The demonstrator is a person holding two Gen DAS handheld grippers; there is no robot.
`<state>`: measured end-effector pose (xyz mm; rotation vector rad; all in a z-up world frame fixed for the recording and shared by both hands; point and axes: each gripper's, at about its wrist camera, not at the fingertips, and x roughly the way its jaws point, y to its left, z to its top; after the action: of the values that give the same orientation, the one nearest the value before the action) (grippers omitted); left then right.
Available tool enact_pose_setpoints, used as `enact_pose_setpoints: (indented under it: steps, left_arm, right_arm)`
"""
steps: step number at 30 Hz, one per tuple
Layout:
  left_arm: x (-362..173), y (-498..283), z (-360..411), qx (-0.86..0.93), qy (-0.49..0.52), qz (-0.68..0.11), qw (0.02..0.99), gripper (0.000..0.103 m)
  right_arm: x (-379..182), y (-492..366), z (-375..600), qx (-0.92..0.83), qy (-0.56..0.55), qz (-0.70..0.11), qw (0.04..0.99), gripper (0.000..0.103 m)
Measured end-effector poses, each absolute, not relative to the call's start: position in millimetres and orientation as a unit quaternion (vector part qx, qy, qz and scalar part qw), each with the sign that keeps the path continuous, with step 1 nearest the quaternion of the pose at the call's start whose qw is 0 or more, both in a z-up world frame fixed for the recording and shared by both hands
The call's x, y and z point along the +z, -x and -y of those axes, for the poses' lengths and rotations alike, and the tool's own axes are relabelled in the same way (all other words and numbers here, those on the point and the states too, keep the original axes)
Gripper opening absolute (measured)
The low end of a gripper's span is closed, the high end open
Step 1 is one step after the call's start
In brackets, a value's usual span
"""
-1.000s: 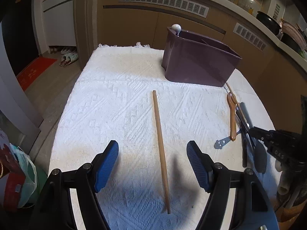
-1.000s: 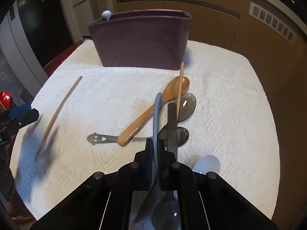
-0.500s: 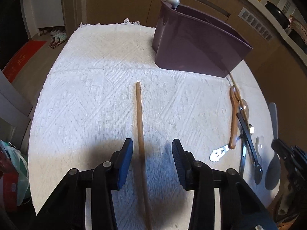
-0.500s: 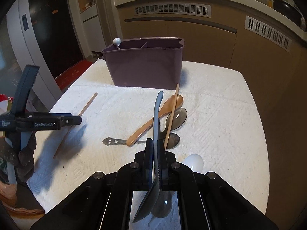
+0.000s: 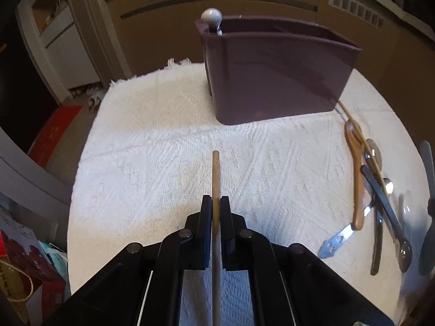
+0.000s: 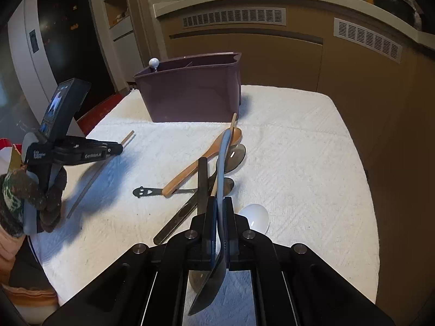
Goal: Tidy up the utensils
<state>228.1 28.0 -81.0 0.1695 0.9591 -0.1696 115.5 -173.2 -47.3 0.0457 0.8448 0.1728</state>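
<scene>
Utensils (image 6: 206,163) mostly lie heaped on the towel-covered counter (image 6: 299,149), near the bin (image 6: 190,95). My left tool (image 5: 216,203) is clenched on a chopstick (image 5: 215,174), end-on for dropping upright; my right tool (image 6: 218,203) grips a gray spatula (image 6: 224,157) mid-handle, lifted clear.

The left gripper (image 5: 216,203) fingers have closed onto the chopstick (image 5: 215,174).
</scene>
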Motion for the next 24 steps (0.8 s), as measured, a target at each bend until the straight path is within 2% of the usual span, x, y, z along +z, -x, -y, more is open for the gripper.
enact_pose_setpoints:
  steps: [10, 17, 24]
  left_arm:
    - [33, -171, -44, -0.117, -0.017, -0.329, 0.937, 0.004]
    - [121, -190, -52, -0.140, 0.036, -0.218, 0.965, 0.004]
    - [154, -232, -49, -0.162, 0.074, -0.156, 0.972, 0.004]
  right_arm:
    - [15, -106, 164, 0.089, -0.007, -0.333, 0.939, 0.004]
    - [96, -134, 151, 0.122, 0.005, -0.227, 0.966, 0.004]
    - [132, -180, 144, 0.136, 0.009, -0.154, 0.979, 0.004]
